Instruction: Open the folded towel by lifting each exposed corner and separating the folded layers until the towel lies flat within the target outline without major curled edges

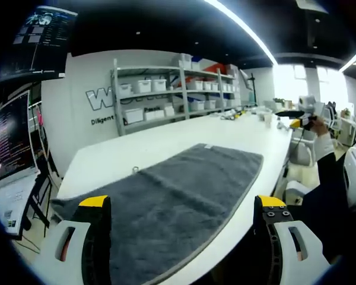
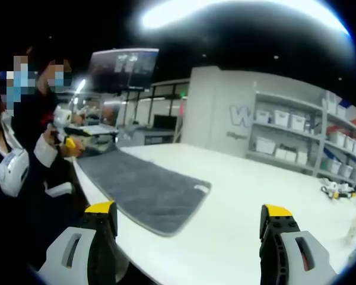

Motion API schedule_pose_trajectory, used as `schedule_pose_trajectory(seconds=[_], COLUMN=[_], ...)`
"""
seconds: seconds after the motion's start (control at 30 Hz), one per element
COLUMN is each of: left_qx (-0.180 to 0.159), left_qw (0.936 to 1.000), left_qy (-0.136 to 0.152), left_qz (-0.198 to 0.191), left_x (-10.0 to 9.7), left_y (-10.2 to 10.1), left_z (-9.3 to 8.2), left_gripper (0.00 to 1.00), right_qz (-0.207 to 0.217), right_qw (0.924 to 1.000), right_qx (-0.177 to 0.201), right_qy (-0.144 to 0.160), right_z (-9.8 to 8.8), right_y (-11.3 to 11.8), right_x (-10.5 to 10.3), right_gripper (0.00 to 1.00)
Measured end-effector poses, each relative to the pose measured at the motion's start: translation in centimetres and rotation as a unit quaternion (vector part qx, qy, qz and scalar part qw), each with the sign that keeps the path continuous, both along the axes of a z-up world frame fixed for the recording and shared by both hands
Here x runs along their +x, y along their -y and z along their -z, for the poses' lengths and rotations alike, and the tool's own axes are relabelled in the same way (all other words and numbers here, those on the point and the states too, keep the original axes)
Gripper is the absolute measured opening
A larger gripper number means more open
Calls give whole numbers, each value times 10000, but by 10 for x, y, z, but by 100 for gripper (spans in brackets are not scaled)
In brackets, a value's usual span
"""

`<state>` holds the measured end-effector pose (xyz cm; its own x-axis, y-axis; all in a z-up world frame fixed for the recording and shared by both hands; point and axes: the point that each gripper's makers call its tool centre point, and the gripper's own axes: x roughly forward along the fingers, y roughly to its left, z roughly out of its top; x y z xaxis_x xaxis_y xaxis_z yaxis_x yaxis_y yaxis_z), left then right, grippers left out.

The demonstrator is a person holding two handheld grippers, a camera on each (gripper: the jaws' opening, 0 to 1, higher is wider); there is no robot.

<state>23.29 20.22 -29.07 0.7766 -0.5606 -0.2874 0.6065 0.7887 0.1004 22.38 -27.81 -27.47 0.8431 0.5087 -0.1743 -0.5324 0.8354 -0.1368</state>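
Note:
A dark grey towel (image 1: 178,190) lies spread in a long strip on the white table (image 1: 166,139), reaching its near edge. My left gripper (image 1: 182,205) stands open just above the towel's near end, holding nothing. In the right gripper view the same towel (image 2: 142,187) runs along the table's left edge, with a small white label (image 2: 200,189) at its near corner. My right gripper (image 2: 188,209) is open over bare table (image 2: 237,196), a little apart from that corner. The right gripper (image 1: 301,119) also appears far right in the left gripper view, in a person's hand.
Grey shelves with white bins (image 1: 172,89) stand against the back wall. A monitor (image 1: 9,142) sits left of the table. Small items (image 2: 338,190) lie on the table's far part. A person in dark sleeves (image 2: 24,136) stands at the table's edge, holding the left gripper (image 2: 68,142).

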Motion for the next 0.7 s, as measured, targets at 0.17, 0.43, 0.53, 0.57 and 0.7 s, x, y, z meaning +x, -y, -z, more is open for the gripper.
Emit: schedule_pose_trajectory(seconds=[0.17, 0.43, 0.53, 0.57, 0.7], left_qx=[6, 30, 33, 32, 38], left_qw=[10000, 10000, 10000, 10000, 10000], left_qy=[-12, -44, -46, -54, -56], left_qz=[-26, -21, -20, -30, -28], left_x=[1, 2, 2, 2, 2], left_y=[-2, 0, 0, 0, 1], left_z=[1, 4, 4, 5, 5], left_gripper=[98, 98, 98, 98, 98], right_qz=[14, -8, -13, -17, -32], right_qw=[10000, 10000, 10000, 10000, 9999], right_qx=[-18, -42, -43, -51, -63], right_qy=[-16, -40, -50, -53, -73], right_z=[1, 2, 2, 2, 3], right_y=[1, -1, -1, -1, -2], right_x=[0, 1, 2, 2, 2], right_gripper=[100, 100, 100, 100, 100])
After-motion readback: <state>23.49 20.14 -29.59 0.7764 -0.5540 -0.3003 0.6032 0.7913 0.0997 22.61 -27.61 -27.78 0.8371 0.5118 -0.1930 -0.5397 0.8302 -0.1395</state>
